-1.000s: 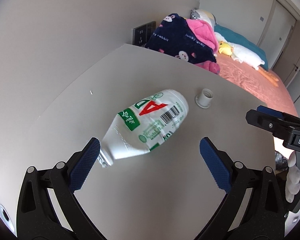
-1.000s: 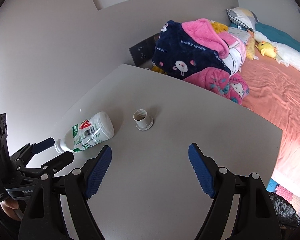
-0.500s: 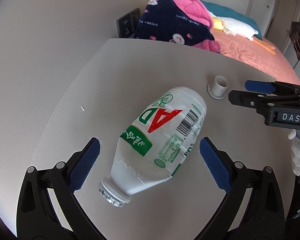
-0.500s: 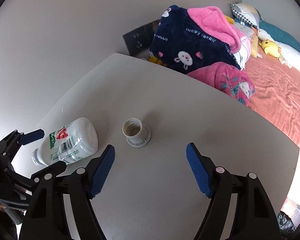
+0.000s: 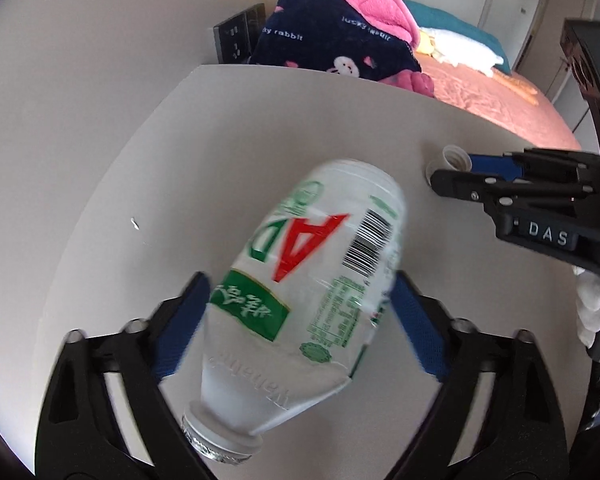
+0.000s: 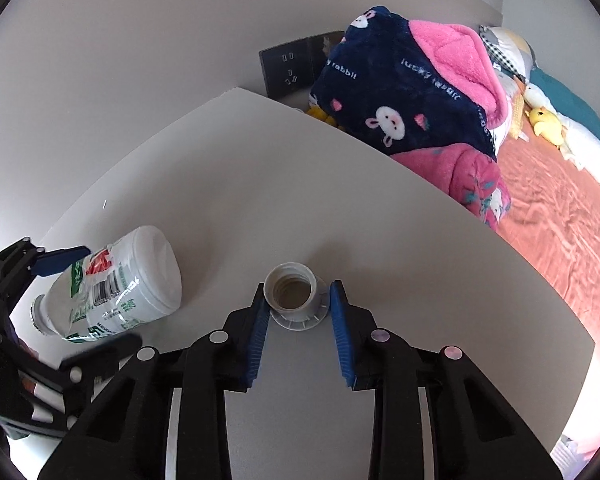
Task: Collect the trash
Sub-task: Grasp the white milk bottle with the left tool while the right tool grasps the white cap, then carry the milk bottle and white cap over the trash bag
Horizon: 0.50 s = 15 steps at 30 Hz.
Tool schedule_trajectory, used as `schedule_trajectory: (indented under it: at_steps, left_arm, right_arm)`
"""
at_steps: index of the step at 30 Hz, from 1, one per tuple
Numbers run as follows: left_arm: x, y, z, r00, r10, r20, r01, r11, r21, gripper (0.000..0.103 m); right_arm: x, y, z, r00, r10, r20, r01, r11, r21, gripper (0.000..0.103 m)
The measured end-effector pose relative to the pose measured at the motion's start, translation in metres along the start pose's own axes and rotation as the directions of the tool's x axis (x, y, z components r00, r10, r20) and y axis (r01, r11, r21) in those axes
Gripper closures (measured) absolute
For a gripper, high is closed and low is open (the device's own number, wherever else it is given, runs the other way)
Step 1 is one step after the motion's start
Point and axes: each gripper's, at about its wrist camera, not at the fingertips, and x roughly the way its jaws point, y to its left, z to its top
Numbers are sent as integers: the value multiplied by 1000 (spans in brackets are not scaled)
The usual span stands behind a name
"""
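Observation:
A clear plastic bottle with a green, red and white label lies on its side on the grey table, open neck toward me. My left gripper straddles its body, jaws closing, both blue pads meeting its sides. From the right wrist view the same bottle rests at the left between the left gripper's fingers. A white bottle cap stands mouth up between the pads of my right gripper, which is closing; the left pad touches it, the right one is a sliver away.
The table ends in an edge at the right, with a bed in an orange sheet beyond. A navy and pink fleece pile lies past the far edge. A dark wall socket sits on the grey wall.
Both grippers have come down and forward. The left jaws narrowed from wide open onto the bottle's sides. The right jaws narrowed sharply around the cap, which now sits between the pads.

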Motion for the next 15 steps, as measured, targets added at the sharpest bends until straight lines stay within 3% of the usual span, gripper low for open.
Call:
schedule_trajectory:
  at_steps: [15]
  left_arm:
    - [-22,-20,-11,996,-43,72,50,994,-98,28]
  right_arm:
    - [-42,-12,-31,999,53,-2,-53,998,42,71]
